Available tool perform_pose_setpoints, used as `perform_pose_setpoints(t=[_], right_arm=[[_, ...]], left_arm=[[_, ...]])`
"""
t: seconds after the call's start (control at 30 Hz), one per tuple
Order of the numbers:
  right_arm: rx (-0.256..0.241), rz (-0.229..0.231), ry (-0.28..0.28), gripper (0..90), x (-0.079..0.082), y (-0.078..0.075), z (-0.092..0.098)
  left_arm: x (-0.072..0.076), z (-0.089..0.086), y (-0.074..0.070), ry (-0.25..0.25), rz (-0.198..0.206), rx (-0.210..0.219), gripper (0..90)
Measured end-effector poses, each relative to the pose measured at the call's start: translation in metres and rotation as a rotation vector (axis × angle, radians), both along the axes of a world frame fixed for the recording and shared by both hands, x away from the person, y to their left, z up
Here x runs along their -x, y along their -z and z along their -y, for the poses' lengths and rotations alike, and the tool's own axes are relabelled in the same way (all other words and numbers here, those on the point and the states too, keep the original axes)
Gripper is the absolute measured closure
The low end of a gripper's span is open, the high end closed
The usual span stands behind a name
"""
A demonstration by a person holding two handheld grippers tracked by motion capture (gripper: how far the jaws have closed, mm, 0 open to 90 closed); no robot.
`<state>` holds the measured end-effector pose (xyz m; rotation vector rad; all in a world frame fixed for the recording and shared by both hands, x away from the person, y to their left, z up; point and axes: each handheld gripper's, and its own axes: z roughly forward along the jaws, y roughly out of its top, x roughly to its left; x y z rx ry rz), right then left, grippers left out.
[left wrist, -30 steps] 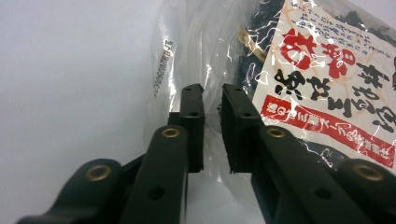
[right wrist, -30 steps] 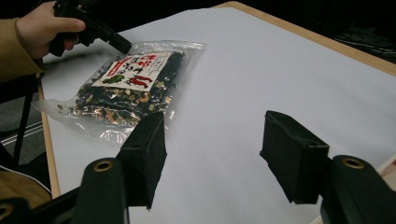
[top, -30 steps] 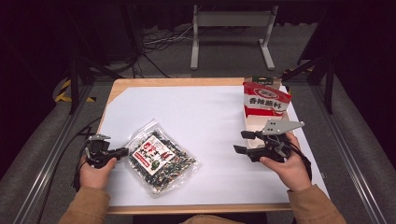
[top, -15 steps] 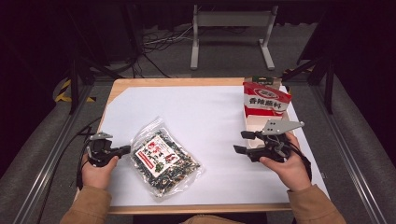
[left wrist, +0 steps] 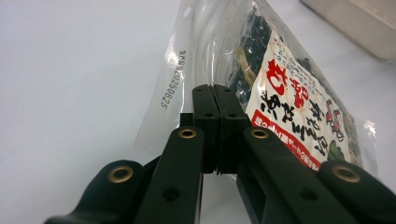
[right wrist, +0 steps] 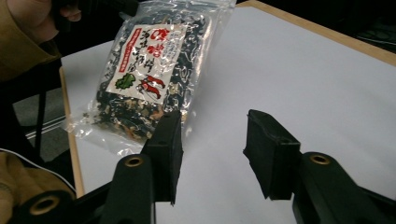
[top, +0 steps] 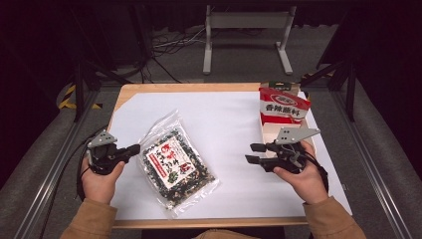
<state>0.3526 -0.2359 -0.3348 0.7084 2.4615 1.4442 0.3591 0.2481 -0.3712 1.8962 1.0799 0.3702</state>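
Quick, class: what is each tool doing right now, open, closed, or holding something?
Left tool: closed, pinching the edge of the clear plastic packet of dark dried food with a red-and-white label.
Right tool: open, holding nothing, above the white table cover.

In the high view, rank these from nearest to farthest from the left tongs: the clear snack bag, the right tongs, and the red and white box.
1. Clear snack bag, right beside the left tongs.
2. Right tongs, across the white sheet.
3. Red and white box, far right, toward the table's back edge.
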Motion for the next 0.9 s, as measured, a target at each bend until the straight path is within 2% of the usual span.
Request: perform_pose_setpoints(t=[0.03,0.07,0.1,0.2,0.27,0.33,0.43,0.7,0.77,0.83,0.9], right_arm=[[0.000,-0.001,-0.006,58.2,0.000,-0.001,-0.001],[0.001,0.000,-0.012,58.9,0.000,-0.001,-0.002],[-0.002,0.002,-0.020,59.4,0.000,-0.002,-0.003],[-0.005,0.004,-0.031,59.7,-0.001,-0.004,-0.006],[-0.006,0.003,-0.040,60.0,-0.001,-0.006,-0.008],[-0.006,0.005,-0.052,60.0,-0.002,-0.007,-0.011],[-0.001,0.007,-0.066,60.0,-0.002,-0.009,-0.017],[0.003,0.008,-0.101,58.8,-0.006,-0.013,-0.033],[0.001,0.002,-0.107,56.5,-0.008,-0.014,-0.038],[-0.013,-0.002,-0.109,48.8,-0.010,-0.014,-0.043],[-0.027,-0.013,-0.117,46.7,-0.013,-0.013,-0.047]], left_arm=[[0.004,0.003,-0.006,0.010,0.023,0.004,89.1],[0.004,0.003,-0.006,0.010,0.023,0.004,89.0],[0.010,0.007,-0.015,0.022,0.059,0.000,89.1],[0.018,0.013,-0.025,0.038,0.104,-0.011,89.1],[0.020,0.015,-0.028,0.046,0.119,-0.017,89.1],[0.027,0.022,-0.037,0.056,0.160,-0.028,89.2],[0.032,0.028,-0.044,0.074,0.191,-0.033,89.2],[0.038,0.037,-0.057,0.111,0.240,-0.033,89.2],[0.039,0.039,-0.058,0.117,0.245,-0.028,89.2],[0.040,0.040,-0.059,0.121,0.253,-0.021,89.2],[0.041,0.041,-0.060,0.124,0.261,-0.014,89.1]])
